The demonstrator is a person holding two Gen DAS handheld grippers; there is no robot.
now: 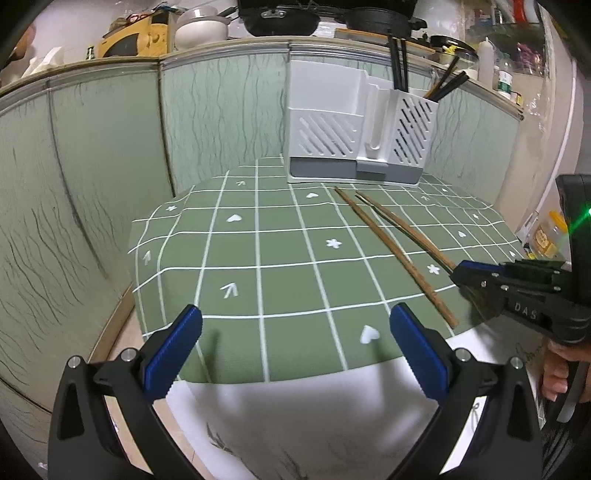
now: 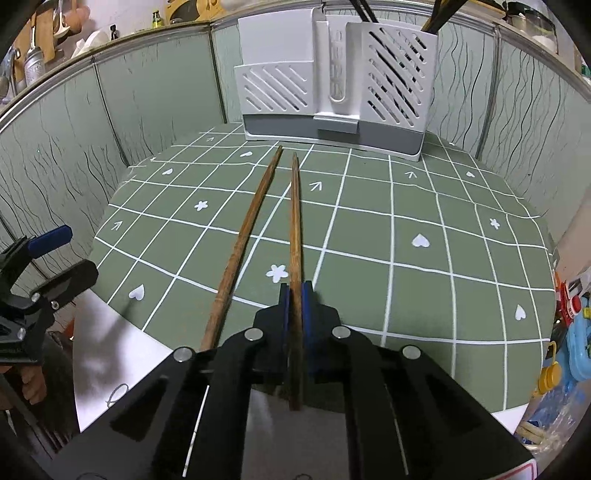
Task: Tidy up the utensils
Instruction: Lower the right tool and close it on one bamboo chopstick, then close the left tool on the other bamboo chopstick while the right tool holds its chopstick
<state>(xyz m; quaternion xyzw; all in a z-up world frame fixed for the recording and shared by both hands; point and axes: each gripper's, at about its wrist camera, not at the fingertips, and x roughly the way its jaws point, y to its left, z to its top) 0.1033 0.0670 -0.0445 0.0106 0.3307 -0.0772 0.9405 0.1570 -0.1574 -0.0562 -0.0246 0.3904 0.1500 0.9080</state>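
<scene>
Two brown wooden chopsticks lie on the green checked tablecloth, tips toward a white slotted utensil holder at the back. My right gripper is shut on the right chopstick near its thick end; the blue pads press both its sides. The left chopstick lies free beside it. In the left wrist view the right gripper clamps the far chopstick, with the other chopstick alongside. My left gripper hovers open over the near table edge, holding nothing. The holder has dark chopsticks in its right compartment.
Pale green panels wall the table at the left and back. A ledge above carries pots and bottles. White cloth hangs over the table's near edge. Colourful clutter sits off the right edge. A hand grips the right tool.
</scene>
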